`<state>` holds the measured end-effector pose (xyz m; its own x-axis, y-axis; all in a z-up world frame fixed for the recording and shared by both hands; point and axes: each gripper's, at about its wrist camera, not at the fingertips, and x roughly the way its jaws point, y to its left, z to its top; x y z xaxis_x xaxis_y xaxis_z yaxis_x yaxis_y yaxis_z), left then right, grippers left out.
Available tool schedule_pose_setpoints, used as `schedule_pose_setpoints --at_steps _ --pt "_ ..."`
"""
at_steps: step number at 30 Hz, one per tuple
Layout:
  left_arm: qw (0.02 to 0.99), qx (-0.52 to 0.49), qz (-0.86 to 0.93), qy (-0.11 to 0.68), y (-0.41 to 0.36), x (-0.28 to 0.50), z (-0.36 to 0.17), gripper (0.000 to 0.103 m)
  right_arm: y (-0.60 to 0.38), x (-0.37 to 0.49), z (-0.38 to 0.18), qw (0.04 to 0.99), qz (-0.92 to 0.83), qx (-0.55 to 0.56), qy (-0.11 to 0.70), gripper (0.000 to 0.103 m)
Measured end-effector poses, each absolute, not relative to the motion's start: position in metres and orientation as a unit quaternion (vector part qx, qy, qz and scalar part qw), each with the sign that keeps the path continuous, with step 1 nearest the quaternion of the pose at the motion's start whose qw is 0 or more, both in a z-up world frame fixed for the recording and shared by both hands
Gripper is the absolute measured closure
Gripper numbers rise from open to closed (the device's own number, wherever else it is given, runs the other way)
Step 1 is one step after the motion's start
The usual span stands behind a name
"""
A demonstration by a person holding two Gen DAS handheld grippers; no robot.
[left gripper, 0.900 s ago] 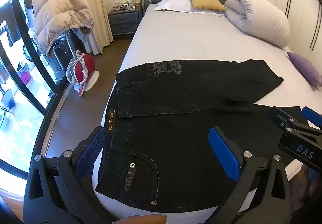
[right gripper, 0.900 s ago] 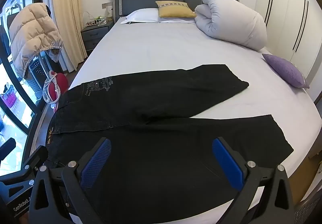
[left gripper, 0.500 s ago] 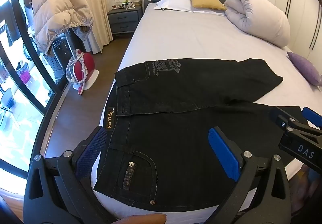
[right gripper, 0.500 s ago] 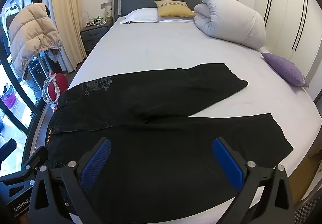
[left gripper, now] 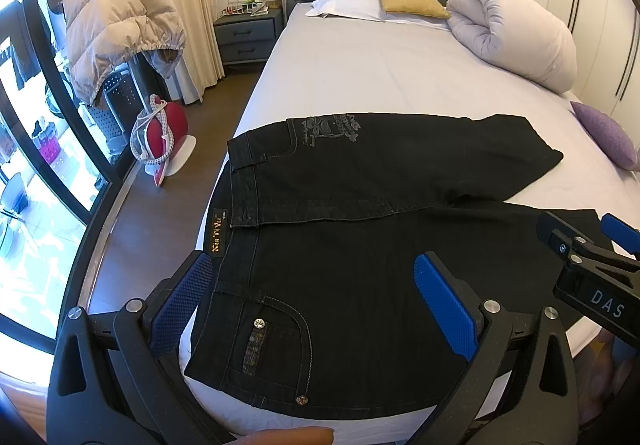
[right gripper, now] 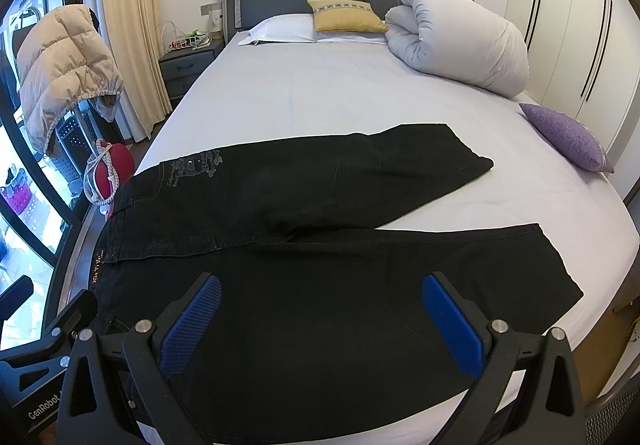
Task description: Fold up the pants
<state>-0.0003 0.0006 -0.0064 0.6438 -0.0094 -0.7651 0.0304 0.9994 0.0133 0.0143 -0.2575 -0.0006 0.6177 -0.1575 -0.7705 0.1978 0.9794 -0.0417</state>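
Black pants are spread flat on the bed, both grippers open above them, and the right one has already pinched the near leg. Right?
Not quite. The black pants do lie flat on the bed, and both the left gripper and the right gripper are open, but the right wrist view shows its jaws wide apart with no cloth pinched between them.

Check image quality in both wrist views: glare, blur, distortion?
Left wrist: window at left blown out, strong fisheye bending with dark corners, pants sharp but detail lost in the black fabric. Right wrist: same barrel distortion, milder window glare, bed evenly lit, no motion blur.
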Motion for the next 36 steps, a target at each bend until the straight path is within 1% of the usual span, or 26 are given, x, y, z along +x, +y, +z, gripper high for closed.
schedule_pose_setpoints --at_steps 36 --pt "0.904 0.011 -0.011 0.426 0.004 -0.004 -0.016 0.0 -0.256 0.014 0.001 0.898 -0.099 0.023 0.429 0.0"
